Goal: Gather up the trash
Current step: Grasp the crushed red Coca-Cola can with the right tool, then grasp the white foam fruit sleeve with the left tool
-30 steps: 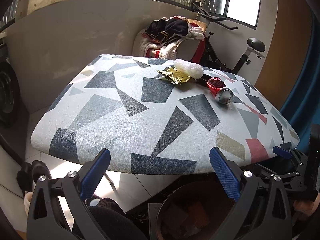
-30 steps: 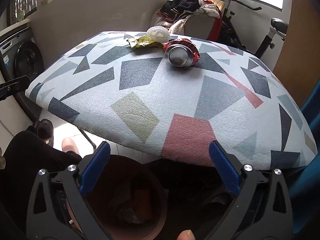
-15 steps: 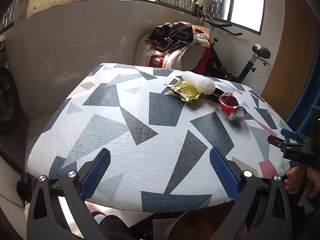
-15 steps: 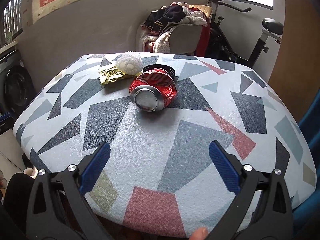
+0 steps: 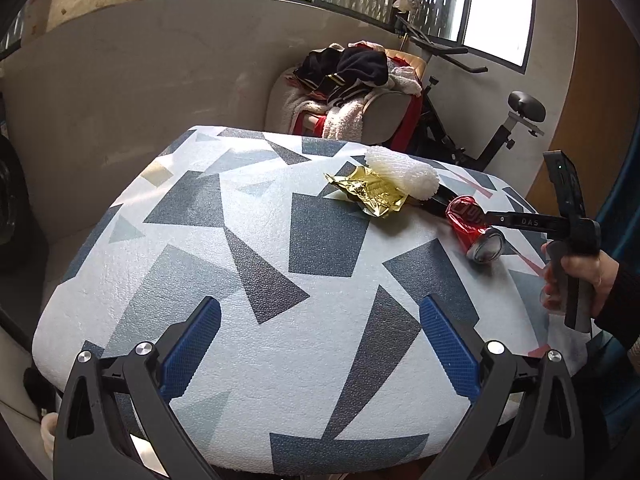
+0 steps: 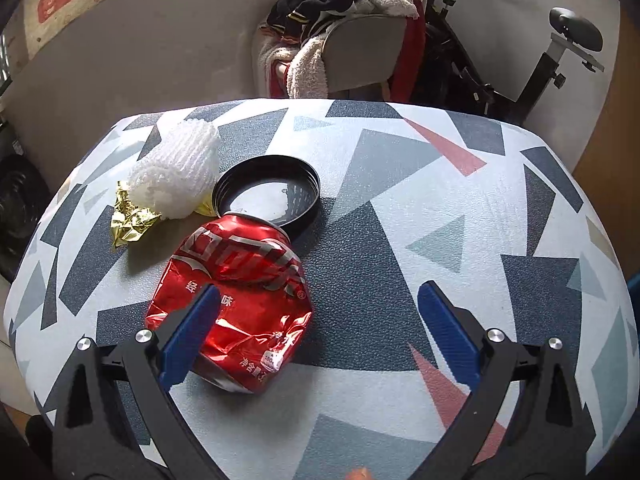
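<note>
A crushed red cola can [image 6: 236,300] lies on its side on the patterned table [image 6: 400,220]. My right gripper [image 6: 318,336] is open just above it, its left finger over the can's near end. The can also shows in the left wrist view [image 5: 474,228], with the right gripper's arm above it. A gold foil wrapper [image 5: 372,194], a white foam net [image 5: 404,172] and a black lid [image 6: 266,194] lie behind the can. My left gripper [image 5: 320,352] is open and empty over the table's near edge.
A chair piled with clothes [image 5: 352,88] and an exercise bike [image 5: 480,120] stand behind the table. A washing machine [image 6: 16,200] is at the far left. A hand [image 5: 576,280] holds the right gripper at the table's right side.
Both grippers rose from beside the brown bin and moved forward over the table. The right gripper closed in on the can, which now fills its lower left view.
</note>
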`<state>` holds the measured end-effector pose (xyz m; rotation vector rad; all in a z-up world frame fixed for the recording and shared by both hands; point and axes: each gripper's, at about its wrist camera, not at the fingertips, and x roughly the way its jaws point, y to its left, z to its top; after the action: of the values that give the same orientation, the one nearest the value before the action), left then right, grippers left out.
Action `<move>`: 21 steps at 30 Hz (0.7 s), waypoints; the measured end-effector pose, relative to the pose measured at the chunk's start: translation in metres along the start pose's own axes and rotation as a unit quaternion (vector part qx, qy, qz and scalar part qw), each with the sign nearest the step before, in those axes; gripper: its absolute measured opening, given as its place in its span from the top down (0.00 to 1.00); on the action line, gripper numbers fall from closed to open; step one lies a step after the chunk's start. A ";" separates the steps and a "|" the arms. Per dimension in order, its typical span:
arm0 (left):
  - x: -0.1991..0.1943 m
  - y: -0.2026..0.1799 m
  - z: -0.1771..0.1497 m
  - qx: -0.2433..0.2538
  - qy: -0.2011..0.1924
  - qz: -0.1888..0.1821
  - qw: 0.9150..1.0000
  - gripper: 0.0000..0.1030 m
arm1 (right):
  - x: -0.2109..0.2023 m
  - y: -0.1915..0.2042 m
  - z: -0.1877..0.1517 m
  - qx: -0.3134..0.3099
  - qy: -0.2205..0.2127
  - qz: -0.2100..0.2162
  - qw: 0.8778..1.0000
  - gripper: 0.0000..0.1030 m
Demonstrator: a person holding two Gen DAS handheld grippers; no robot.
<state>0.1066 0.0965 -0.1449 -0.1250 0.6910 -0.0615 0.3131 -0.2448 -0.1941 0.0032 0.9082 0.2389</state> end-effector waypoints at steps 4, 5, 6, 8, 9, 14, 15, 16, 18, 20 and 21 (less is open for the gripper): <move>0.012 0.003 -0.004 -0.007 0.014 0.001 1.000 0.06 | 0.025 0.004 0.005 0.009 0.033 0.055 0.998 0.06; 0.015 0.003 -0.005 -0.008 0.017 0.001 1.000 0.06 | 0.027 0.006 0.006 0.009 0.035 0.057 0.998 0.06; 0.017 0.003 -0.006 -0.009 0.020 0.001 1.000 0.06 | 0.030 0.008 0.006 0.008 0.038 0.059 0.997 0.06; 0.021 0.002 -0.008 -0.011 0.023 -0.001 1.000 0.06 | 0.035 0.013 0.006 0.006 0.047 0.080 0.996 0.07; 0.023 0.002 -0.009 -0.013 0.025 -0.002 1.000 0.06 | 0.036 0.017 0.005 0.003 0.050 0.095 0.994 0.11; 0.031 -0.001 -0.012 -0.015 0.037 -0.011 0.999 0.06 | 0.031 0.028 0.006 0.002 0.050 0.163 0.985 0.56; 0.033 -0.001 -0.012 -0.015 0.040 -0.013 0.999 0.06 | 0.027 0.030 0.005 -0.001 0.045 0.176 0.983 0.61; 0.033 -0.002 -0.012 -0.015 0.041 -0.015 0.999 0.06 | 0.023 0.031 0.004 -0.006 0.035 0.179 0.983 0.63; 0.034 -0.004 -0.011 -0.013 0.043 -0.016 0.999 0.06 | 0.010 0.026 0.001 0.008 0.002 0.204 0.979 0.83; 0.037 -0.005 -0.009 -0.014 0.048 -0.021 0.999 0.06 | -0.001 0.019 -0.002 0.026 -0.029 0.206 0.978 0.89; 0.039 -0.005 -0.007 -0.017 0.049 -0.026 0.998 0.06 | -0.007 0.013 -0.004 0.034 -0.047 0.201 0.978 0.90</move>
<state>0.1319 0.0871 -0.1743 -0.1731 0.7880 -0.1055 0.3026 -0.2336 -0.1897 0.2625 0.8144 0.5784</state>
